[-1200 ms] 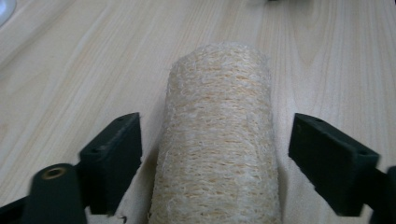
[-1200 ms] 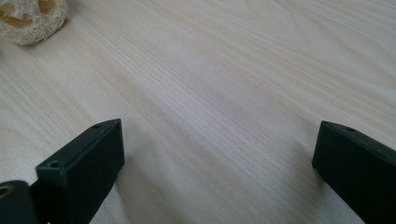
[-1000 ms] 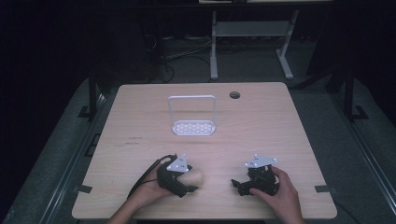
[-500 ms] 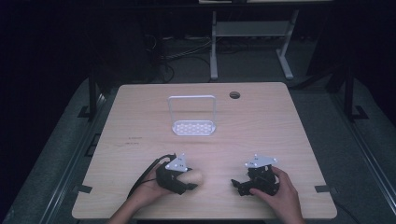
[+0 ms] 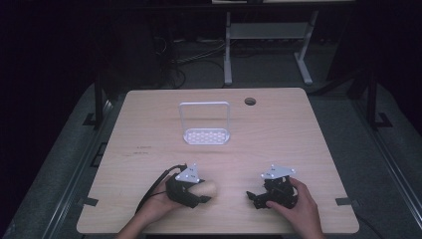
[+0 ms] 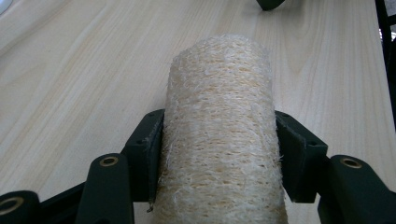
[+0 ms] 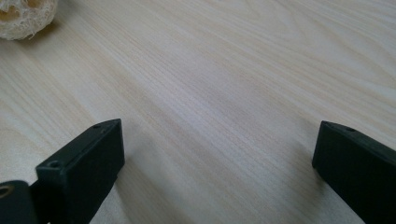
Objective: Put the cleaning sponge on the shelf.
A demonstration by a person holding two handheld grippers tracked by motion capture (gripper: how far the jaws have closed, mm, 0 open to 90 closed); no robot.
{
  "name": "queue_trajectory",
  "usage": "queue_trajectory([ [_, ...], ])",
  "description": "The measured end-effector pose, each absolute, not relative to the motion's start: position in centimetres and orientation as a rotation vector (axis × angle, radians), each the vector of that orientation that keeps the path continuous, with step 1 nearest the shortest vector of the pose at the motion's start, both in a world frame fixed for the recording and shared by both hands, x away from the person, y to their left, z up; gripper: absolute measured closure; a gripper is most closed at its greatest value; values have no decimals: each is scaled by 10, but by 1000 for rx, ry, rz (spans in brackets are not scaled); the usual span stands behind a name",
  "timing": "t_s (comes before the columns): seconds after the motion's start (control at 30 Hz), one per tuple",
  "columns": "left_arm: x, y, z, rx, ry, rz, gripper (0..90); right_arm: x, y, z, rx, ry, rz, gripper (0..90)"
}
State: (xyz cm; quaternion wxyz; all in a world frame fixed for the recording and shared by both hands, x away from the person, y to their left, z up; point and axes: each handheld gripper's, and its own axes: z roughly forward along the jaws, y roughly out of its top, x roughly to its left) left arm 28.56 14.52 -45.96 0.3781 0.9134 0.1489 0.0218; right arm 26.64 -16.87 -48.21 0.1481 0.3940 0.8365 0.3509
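Observation:
A pale, fibrous loofah roll (image 6: 219, 130) lies lengthwise between my left gripper's two black jaws, which press on both its sides. In the high view the left gripper (image 5: 201, 191) rests low on the table near the front edge, with the loofah (image 5: 205, 188) sticking out toward the right. My right gripper (image 5: 254, 198) sits on the table at the front right, a hand around it, pointing left. Its jaws stand wide apart in the right gripper view (image 7: 217, 154), with bare wood between them. The loofah's end (image 7: 21, 16) shows at that view's top left corner.
A white wire rack (image 5: 205, 124) with a perforated base stands upright at the table's middle. A round cable hole (image 5: 250, 101) sits near the far edge. The light wooden table (image 5: 149, 129) has dark floor and a metal frame (image 5: 268, 35) beyond it.

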Motion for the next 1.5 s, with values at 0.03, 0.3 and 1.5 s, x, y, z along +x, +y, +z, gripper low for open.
queue_trajectory([
  [0.03,285,145,-459,2332,393,55,409,266,-169,-482,1133,2406,1009,18],
  [0.3,285,148,-456,2328,431,69,409,266,-169,-482,1133,2406,1009,18],
  [1.5,296,179,-442,2228,622,179,409,266,-169,-482,1135,2406,1008,18],
])
